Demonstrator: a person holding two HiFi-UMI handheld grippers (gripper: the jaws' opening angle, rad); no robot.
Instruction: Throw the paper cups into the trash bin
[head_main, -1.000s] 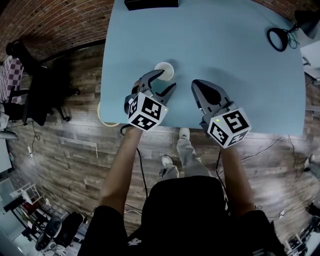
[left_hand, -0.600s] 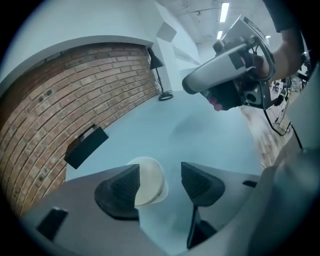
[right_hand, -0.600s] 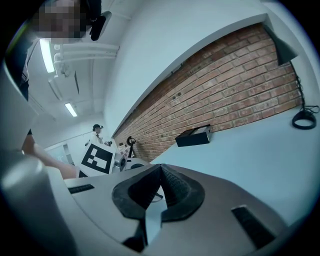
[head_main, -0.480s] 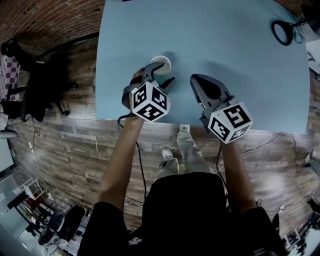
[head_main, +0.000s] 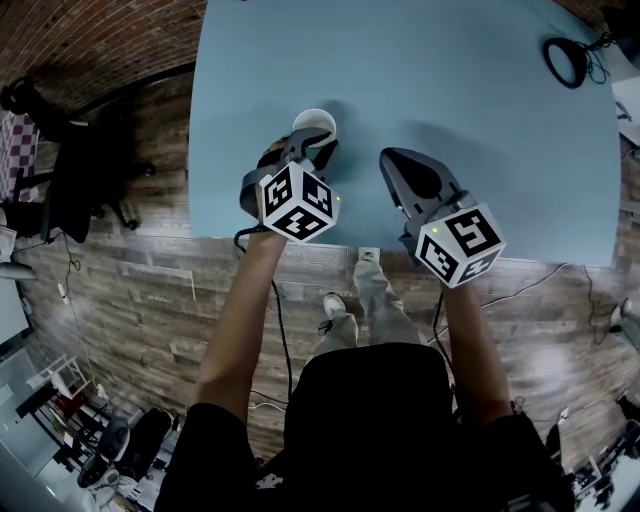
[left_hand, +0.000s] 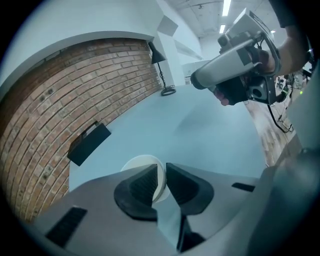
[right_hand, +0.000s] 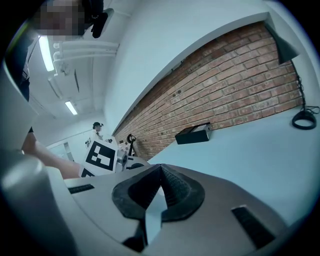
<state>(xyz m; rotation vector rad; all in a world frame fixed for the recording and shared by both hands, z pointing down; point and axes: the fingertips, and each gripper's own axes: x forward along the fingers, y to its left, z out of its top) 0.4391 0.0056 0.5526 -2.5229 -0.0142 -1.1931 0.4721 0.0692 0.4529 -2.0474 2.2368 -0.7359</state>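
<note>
The left gripper has just been closing its jaws on the paper cup near the worktop's front edge. They seem to pinch its wall, one jaw inside the rim. Beside it, the right gripper hovers with jaws pressed together, holding nothing.

Item count, all views

Paper cup: 1. Light blue tabletop: 1. Black box by the brick wall: 1. Black desk lamp: 1, with 1 black ring near its foot. Black office chair: 1. Shoes on the wood floor: 2. Distant person: 1.
</note>
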